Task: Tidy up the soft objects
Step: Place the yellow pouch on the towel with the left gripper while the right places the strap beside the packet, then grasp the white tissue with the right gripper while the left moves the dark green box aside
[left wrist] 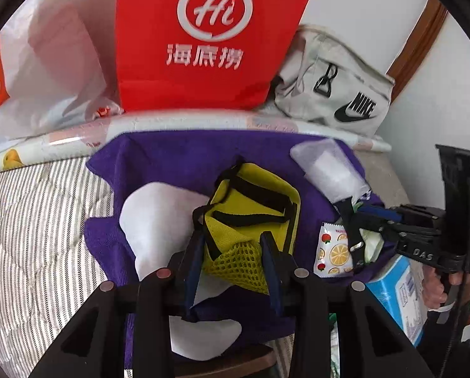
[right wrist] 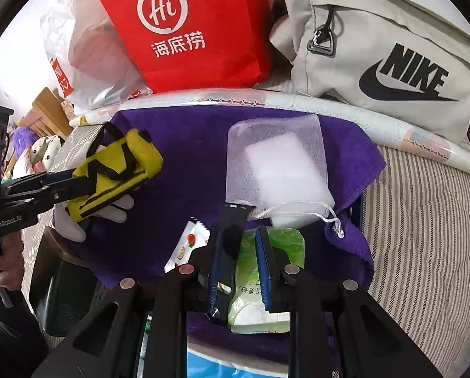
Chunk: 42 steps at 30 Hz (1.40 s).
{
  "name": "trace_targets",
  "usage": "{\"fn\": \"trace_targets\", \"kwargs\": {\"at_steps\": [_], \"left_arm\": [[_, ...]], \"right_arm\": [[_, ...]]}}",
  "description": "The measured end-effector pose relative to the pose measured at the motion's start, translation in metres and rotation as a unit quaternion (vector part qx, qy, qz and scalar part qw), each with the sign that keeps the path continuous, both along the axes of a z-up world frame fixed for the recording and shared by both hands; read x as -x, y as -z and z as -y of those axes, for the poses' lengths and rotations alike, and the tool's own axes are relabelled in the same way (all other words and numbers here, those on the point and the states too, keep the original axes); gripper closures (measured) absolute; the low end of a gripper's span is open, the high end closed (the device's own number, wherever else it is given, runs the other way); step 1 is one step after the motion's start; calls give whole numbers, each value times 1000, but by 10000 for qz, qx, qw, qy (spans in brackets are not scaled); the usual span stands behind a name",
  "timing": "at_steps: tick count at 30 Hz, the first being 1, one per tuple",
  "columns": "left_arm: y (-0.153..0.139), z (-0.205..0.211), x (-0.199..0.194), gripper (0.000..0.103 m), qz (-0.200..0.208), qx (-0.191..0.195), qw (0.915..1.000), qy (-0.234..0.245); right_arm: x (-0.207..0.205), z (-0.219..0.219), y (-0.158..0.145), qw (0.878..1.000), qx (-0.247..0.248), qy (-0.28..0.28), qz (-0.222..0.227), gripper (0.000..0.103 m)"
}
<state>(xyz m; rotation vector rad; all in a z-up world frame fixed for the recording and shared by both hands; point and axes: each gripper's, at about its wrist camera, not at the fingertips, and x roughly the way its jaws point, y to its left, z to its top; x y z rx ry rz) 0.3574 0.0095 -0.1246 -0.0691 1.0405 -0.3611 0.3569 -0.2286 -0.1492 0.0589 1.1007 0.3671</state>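
My left gripper (left wrist: 233,252) is shut on a yellow mesh pouch (left wrist: 253,208) with black straps, held just above a white glove (left wrist: 153,214) on the purple towel (left wrist: 172,154). In the right wrist view that gripper (right wrist: 82,182) holds the pouch (right wrist: 118,163) from the left. My right gripper (right wrist: 244,247) is shut on a green tissue packet (right wrist: 250,283), and a black strap (right wrist: 233,223) lies against its left finger. A mesh bag with a white sponge (right wrist: 275,163) rests on the towel (right wrist: 187,157) just beyond. A fruit-print sachet (right wrist: 187,245) lies to the left.
A red paper bag (right wrist: 187,25), a white plastic bag (right wrist: 87,56) and a grey Nike bag (right wrist: 376,47) stand behind the towel. Striped bedding (right wrist: 423,220) spreads to the right. A blue and white box (left wrist: 398,293) sits near the right hand (left wrist: 436,286).
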Motion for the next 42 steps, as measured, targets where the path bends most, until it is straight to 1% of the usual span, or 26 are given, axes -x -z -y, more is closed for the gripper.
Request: {"fn": "trace_targets", "kwargs": {"at_steps": [2,4,6,7,14,16,17,20,22,24,26,30,34,37,39,42], "left_arm": [[3,2,-3,69,-22,-45,10000,-18],[5,2,-4,69,-27,-55,10000,-27],[5,2,-5,68,-43,-35,10000,-43],[5,2,-6,68,-51,-31,10000,-53],[6,2,-6,67,-130,-40,9999,-38],[7,1,-6,66,-159,13,9999,-51],[7,0,-6,65,-195,32,9998,-36],[10,-2,-6,64,-326,133,9994,-16],[9,-3,-5,62,-346,166,9993,-22],[8,-3,-3,52,-386,208,9990,-12],[4,-4,1,50,-367,265,9990,-18],[-7,-4,9,42,-265,239,9993,-64],[-18,-6,20,41,-138,184,9997,-117],[-30,-11,32,41,61,282,9994,-182],[-42,-16,46,41,396,392,9983,-199],[-52,-22,59,41,498,249,9981,-267]], "right_arm": [[1,1,-1,10000,-28,-9,29,81],[4,2,-3,10000,-28,-15,71,79],[9,5,-6,9999,-22,33,154,69],[10,5,-7,9998,-41,32,177,68],[25,7,-20,9993,-62,72,364,66],[28,7,-23,9990,-29,96,430,63],[30,8,-25,9989,-43,114,461,62],[35,9,-29,9986,-123,156,491,62],[39,10,-31,9984,-121,168,518,62],[44,10,-34,9984,-91,156,532,62],[48,9,-36,9983,-78,150,555,61],[60,9,-42,9980,-80,131,620,61],[75,8,-50,9975,-123,115,684,61],[88,6,-54,9973,-144,82,713,61],[97,1,-56,9972,-141,32,735,61],[111,-7,-56,9970,-115,-79,760,61]]}}
